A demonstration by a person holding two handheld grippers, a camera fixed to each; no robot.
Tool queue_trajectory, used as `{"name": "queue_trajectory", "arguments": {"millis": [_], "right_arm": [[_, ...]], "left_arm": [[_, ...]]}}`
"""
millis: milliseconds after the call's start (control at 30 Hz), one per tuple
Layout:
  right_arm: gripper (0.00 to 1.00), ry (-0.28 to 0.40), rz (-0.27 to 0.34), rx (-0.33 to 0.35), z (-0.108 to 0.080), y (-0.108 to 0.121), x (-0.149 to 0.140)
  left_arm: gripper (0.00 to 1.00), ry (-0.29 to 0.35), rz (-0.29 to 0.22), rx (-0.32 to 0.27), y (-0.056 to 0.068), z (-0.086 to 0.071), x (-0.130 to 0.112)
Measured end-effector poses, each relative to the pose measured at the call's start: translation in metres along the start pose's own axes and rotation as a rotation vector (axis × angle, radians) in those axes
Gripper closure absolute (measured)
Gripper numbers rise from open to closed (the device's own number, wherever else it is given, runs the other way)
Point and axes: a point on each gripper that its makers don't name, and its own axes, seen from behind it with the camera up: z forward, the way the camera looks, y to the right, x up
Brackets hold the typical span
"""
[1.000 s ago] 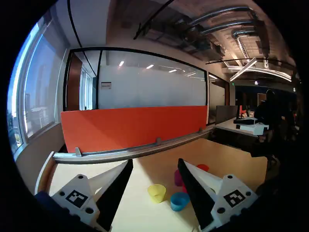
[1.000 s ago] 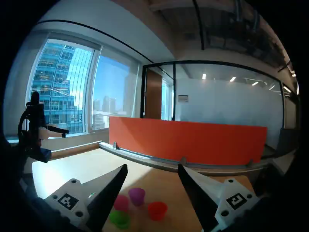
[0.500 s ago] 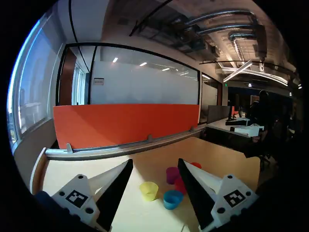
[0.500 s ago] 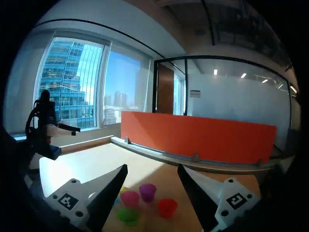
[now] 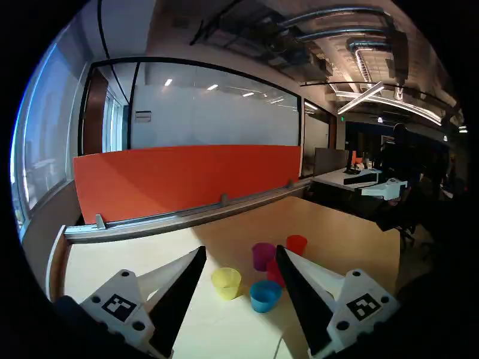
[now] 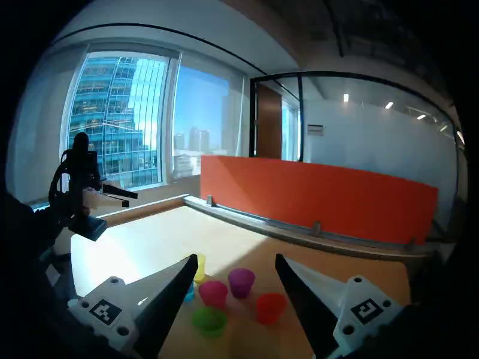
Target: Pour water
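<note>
Several small coloured cups stand bunched on a light wooden table (image 5: 335,221). In the left gripper view I see a yellow cup (image 5: 226,282), a blue cup (image 5: 265,295), a purple cup (image 5: 263,256), a red cup (image 5: 296,245) and a pink cup (image 5: 274,272) partly behind my right finger. My left gripper (image 5: 239,250) hangs open above and short of them, holding nothing. The right gripper view shows the pink cup (image 6: 213,294), purple cup (image 6: 241,282), red cup (image 6: 270,307), a green cup (image 6: 209,320) and the yellow cup (image 6: 199,267). My right gripper (image 6: 235,258) is open and empty above them. The left gripper (image 6: 90,197) appears far left.
An orange divider panel (image 5: 185,176) on a metal rail (image 5: 179,216) closes the table's far edge. Big windows (image 6: 120,137) are on one side. Another desk with white items (image 5: 377,186) and a dark seated person (image 5: 400,149) lie beyond the table's right end.
Both grippers have tipped down and drifted toward the cups. The cups sit higher in both views, and more of them show in the right gripper view. Both stay open.
</note>
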Motion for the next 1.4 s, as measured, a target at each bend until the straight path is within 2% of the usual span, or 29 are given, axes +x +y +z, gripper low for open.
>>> {"name": "queue_trajectory", "arguments": {"millis": [500, 800, 1000, 1400], "right_arm": [[0.00, -0.061, -0.020, 0.049, 0.003, -0.007, -0.025], [0.00, -0.117, -0.030, 0.082, 0.009, -0.013, -0.055], [0.00, -0.148, -0.017, 0.102, 0.015, -0.019, -0.074], [0.00, -0.203, -0.050, 0.138, 0.026, -0.029, -0.110]], "left_arm": [[0.14, -0.069, 0.028, -0.044, 0.006, 0.012, -0.029], [0.14, -0.102, 0.051, -0.069, 0.011, 0.021, -0.049], [0.14, -0.137, 0.055, -0.085, 0.017, 0.028, -0.069], [0.14, -0.194, 0.071, -0.104, 0.022, 0.046, -0.108]]}}
